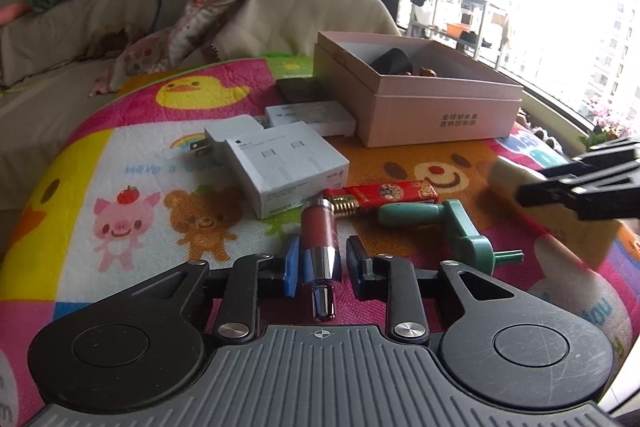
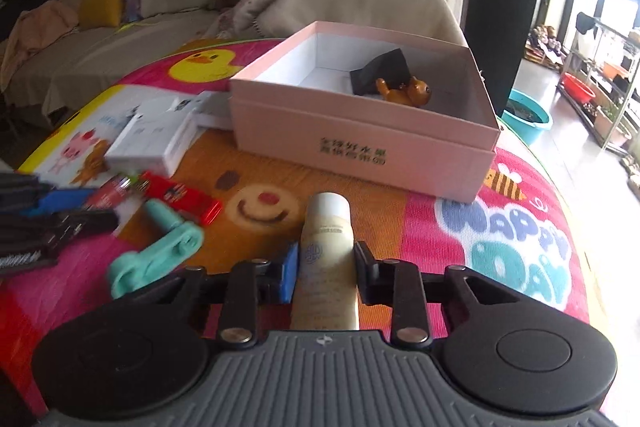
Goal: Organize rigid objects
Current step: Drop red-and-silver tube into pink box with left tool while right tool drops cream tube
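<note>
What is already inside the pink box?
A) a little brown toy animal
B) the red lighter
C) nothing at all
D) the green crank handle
A: a little brown toy animal lies inside the pink box beside a black thing.

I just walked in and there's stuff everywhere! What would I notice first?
Probably the bright cartoon mat with ducks and pigs under everything. Then the open pink box at the back, with a little brown toy inside. Up close, the left gripper holds a reddish tube, and the right gripper holds a cream bottle.
</note>
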`<state>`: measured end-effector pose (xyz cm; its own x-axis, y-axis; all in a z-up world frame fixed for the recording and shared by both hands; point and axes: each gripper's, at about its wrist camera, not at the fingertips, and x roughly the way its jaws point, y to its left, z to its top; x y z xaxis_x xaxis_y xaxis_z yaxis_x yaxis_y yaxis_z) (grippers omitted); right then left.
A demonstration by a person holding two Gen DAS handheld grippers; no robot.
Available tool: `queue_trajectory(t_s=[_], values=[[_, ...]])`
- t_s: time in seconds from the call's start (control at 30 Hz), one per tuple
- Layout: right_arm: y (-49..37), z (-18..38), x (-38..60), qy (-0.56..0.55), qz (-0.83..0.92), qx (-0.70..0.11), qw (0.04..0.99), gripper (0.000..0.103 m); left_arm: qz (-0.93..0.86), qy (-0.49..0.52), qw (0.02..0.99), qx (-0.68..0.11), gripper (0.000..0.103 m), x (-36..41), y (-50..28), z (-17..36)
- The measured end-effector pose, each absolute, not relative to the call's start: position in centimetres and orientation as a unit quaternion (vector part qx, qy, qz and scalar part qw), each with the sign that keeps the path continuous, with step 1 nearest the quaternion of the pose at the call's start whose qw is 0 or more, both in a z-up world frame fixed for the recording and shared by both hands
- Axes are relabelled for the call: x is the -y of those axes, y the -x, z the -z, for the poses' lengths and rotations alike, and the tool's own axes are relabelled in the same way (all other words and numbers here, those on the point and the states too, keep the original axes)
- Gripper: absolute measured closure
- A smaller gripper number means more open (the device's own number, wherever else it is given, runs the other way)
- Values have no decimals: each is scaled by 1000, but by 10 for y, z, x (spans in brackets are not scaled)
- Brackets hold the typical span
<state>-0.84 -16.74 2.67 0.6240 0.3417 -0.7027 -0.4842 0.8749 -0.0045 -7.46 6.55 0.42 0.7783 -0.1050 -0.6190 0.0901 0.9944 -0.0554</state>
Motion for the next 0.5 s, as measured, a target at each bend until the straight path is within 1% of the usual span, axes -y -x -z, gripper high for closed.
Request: queue_trajectory(t_s=[0.07, 0.27, 0.37, 0.5], values=[[23, -32, 173, 97, -236, -368, 894, 77, 53, 8, 943, -328, 79, -65, 77, -5], [48, -51, 193, 94, -233, -353, 901, 78, 105, 3, 944, -311, 79, -62, 92, -14], [52, -70, 202, 87, -231, -331, 911, 78, 135, 29, 946, -294, 79, -61, 89, -36], [45, -100, 210, 81, -230, -288, 926, 78, 170, 37, 954, -245, 79, -53, 63, -81]])
